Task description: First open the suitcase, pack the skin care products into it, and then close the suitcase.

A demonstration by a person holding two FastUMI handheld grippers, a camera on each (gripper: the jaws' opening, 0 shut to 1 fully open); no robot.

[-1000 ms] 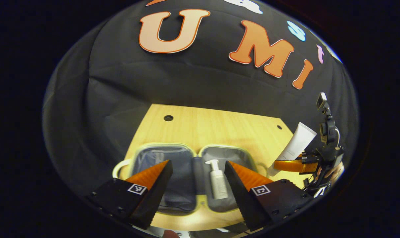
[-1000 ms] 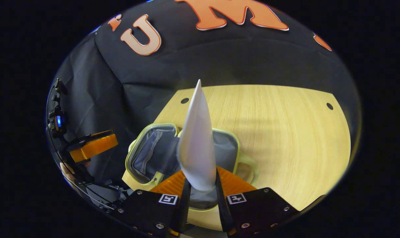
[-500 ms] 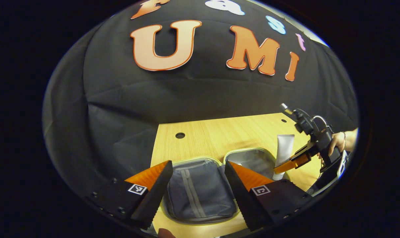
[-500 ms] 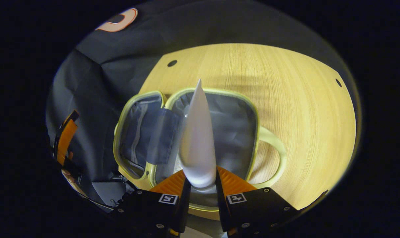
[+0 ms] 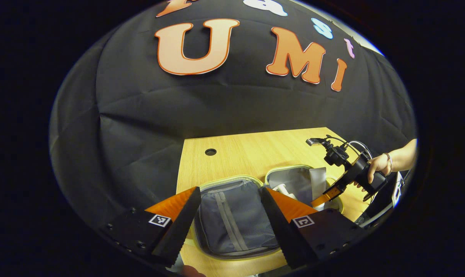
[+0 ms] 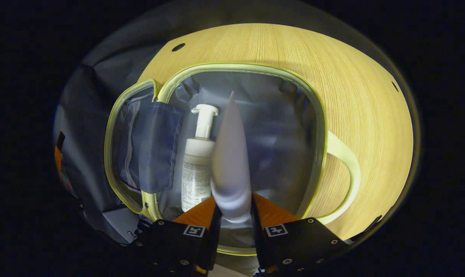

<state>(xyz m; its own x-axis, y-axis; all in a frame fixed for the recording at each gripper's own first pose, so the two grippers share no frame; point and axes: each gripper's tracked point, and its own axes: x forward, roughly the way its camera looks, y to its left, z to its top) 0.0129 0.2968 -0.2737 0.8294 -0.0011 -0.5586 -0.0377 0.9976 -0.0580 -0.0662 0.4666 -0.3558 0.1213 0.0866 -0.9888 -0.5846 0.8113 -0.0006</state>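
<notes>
Open suitcase (image 6: pixel 320 115) on the table (image 6: pixel 363 96), pump bottle (image 6: pixel 195 169) lying in its right half, tube (image 6: pixel 230 161) just right of it.

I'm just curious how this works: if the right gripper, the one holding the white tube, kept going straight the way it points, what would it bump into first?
Probably the suitcase's grey lining: the right gripper points the tube into that half, right beside the pump bottle. Depth is unclear.

Matt wood-grain worktop (image 6: pixel 355 77); soft grey cloth lining in suitcase (image 6: pixel 278 115); smooth matt plastic tube (image 6: pixel 230 161); glossy plastic pump bottle (image 6: pixel 195 169).
</notes>
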